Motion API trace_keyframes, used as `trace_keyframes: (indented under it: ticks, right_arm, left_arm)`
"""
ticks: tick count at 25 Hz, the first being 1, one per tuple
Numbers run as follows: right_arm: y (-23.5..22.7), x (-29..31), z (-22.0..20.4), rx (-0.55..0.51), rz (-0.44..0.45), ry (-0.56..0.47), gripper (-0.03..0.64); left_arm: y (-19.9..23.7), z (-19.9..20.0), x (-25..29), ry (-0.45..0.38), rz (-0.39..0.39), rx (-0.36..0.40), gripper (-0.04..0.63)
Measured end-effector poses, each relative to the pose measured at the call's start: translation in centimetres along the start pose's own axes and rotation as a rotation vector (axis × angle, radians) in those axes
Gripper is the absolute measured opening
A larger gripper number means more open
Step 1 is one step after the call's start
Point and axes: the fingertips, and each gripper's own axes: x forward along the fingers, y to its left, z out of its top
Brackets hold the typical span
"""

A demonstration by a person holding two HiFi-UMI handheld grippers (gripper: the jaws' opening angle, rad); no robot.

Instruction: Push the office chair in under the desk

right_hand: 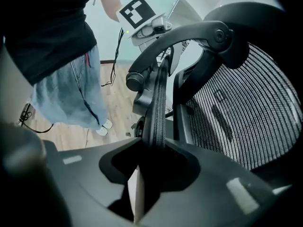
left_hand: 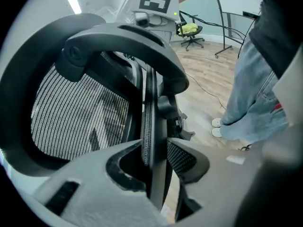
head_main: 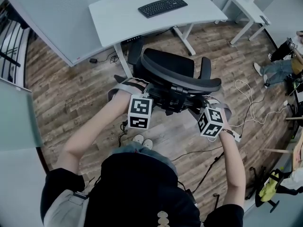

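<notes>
1. While the person stands right behind it, the office chair (head_main: pixel 176 69) sits on the wood floor (head_main: pixel 71 93) just in front of the desk (head_main: pixel 118 20), with its seat not yet under the top.
2. A keyboard (head_main: pixel 163 6) lies on the desk.
3. The left gripper (left_hand: pixel 154 150) is clamped on the left edge of the backrest (left_hand: pixel 71 112), the thin rim pinched between its jaws.
4. The right gripper (right_hand: pixel 156 148) is closed the same way on the right edge.
</notes>
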Motion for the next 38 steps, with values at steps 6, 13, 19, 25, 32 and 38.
trace_keyframes:
  ticks: [6,13,19,25,32,38]
  right_arm:
    - [-2.0,0.4,-1.2,-0.026,0.004,0.013,0.121]
    - [-4.7,1.4,-2.4,-0.055,0.027,-0.004,0.12]
    - [-6.2,2.2,-3.0,-0.077,0.016,-0.021,0.12]
    - [-10.4,3.5,-4.2,-0.096,0.009,-0.009,0.118]
    - [-14.2,5.2,-4.9,-0.129,0.013,0.002,0.117]
    - [-18.7,7.0,-5.4,-0.163,0.028,-0.005,0.117]
  left_arm:
    - [1.4,0.3,1.0,0.018,-0.01,-0.032,0.141]
    - [3.4,0.1,2.5,0.046,-0.021,-0.072,0.138]
    - [4.4,0.0,3.3,0.065,-0.013,-0.101,0.138]
    - [7.8,-0.4,5.0,0.072,0.015,-0.123,0.14]
    - [10.6,-1.4,6.6,0.09,0.062,-0.16,0.141]
    - [14.0,-2.6,8.3,0.109,0.077,-0.19,0.141]
